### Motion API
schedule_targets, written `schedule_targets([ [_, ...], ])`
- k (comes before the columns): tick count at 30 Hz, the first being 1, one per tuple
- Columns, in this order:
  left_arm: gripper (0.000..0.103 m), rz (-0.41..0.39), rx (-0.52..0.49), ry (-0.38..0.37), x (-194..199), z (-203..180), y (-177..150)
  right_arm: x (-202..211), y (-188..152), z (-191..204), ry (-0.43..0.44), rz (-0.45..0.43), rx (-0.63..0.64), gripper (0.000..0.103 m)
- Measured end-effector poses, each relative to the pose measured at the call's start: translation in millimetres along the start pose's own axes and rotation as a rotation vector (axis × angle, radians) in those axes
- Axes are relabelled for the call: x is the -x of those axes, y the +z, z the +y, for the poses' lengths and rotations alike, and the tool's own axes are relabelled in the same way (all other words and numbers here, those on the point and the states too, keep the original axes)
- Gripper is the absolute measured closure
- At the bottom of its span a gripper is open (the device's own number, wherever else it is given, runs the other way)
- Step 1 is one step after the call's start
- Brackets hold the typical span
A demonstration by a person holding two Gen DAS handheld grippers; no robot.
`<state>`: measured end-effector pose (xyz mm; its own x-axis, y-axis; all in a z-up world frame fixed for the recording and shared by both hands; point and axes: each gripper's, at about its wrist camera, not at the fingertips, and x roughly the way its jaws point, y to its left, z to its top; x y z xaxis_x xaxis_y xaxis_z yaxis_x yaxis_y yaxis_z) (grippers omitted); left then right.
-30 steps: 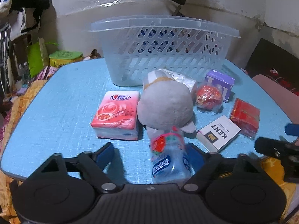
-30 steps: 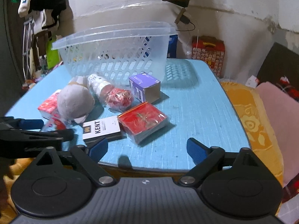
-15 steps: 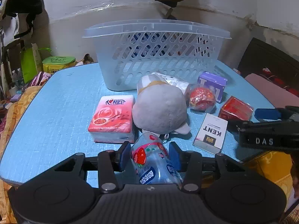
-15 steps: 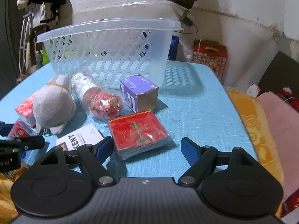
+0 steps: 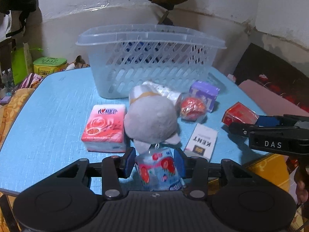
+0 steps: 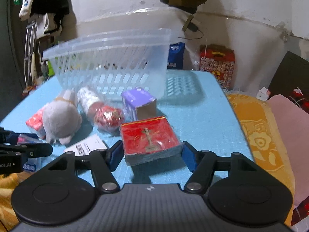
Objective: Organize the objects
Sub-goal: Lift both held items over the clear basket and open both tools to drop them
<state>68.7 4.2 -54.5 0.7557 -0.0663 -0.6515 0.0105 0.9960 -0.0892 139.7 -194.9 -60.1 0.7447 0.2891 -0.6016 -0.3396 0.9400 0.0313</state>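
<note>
**Both grippers close on their things**

Since a second ago, both grippers closed. The basket (image 5: pixel 150 61) stands at the table's (image 5: pixel 48 116) far side. The right gripper (image 6: pixel 151 155) has been closing around the red box (image 6: pixel 149 138); contact is unclear. The left gripper (image 5: pixel 154 162) clamps the small bottle (image 5: pixel 158 169).

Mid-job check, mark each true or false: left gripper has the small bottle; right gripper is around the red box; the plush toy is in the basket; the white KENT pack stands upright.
1. The left gripper is shut on the small bottle. True.
2. The right gripper is around the red box. True; its jaws have just been closing.
3. The plush toy is in the basket. False: it lies on the table before it.
4. The KENT pack stands upright. False: it lies flat.
</note>
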Motion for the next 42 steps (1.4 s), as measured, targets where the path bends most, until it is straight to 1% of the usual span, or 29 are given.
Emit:
schedule_targets([
  [5, 0.056, -0.011, 0.03, -0.012, 5, 6, 6, 13, 9, -4, 0.015, -0.04, -0.037, 0.036],
  [9, 0.056, -0.038, 0.051, -0.035, 15, 11, 12, 20, 14, -4, 0.034, -0.061, -0.06, 0.036],
  [15, 0.056, -0.057, 0.074, -0.063, 21, 14, 20, 27, 17, 1, 0.036, -0.079, -0.056, 0.036],
  [20, 0.057, -0.104, 0.096, -0.082, 33, 18, 31, 32, 19, 5, 0.028, -0.094, -0.041, 0.036],
  [23, 0.057, -0.125, 0.095, -0.077, 36, 20, 41, 39, 27, 11, 0.025, -0.12, -0.026, 0.036],
  [25, 0.057, -0.142, 0.113, -0.085, 39, 26, 50, 44, 35, 15, 0.027, -0.142, -0.019, 0.036],
  [29, 0.057, -0.212, 0.144, -0.096, 52, 37, 81, 51, 65, 27, 0.041, -0.192, 0.001, 0.036],
  [32, 0.057, -0.28, 0.157, -0.103, 61, 43, 113, 49, 98, 37, 0.038, -0.238, 0.022, 0.036],
  [34, 0.057, -0.315, 0.167, -0.102, 60, 47, 133, 38, 126, 43, 0.033, -0.248, 0.036, 0.036],
  [37, 0.057, -0.352, 0.196, -0.097, 46, 57, 168, 12, 153, 48, -0.003, -0.244, 0.055, 0.036],
  [40, 0.057, -0.355, 0.22, -0.081, 20, 67, 196, -20, 170, 46, -0.03, -0.216, 0.065, 0.036],
  [42, 0.057, -0.336, 0.236, -0.061, -6, 74, 213, -46, 180, 40, -0.054, -0.185, 0.059, 0.036],
])
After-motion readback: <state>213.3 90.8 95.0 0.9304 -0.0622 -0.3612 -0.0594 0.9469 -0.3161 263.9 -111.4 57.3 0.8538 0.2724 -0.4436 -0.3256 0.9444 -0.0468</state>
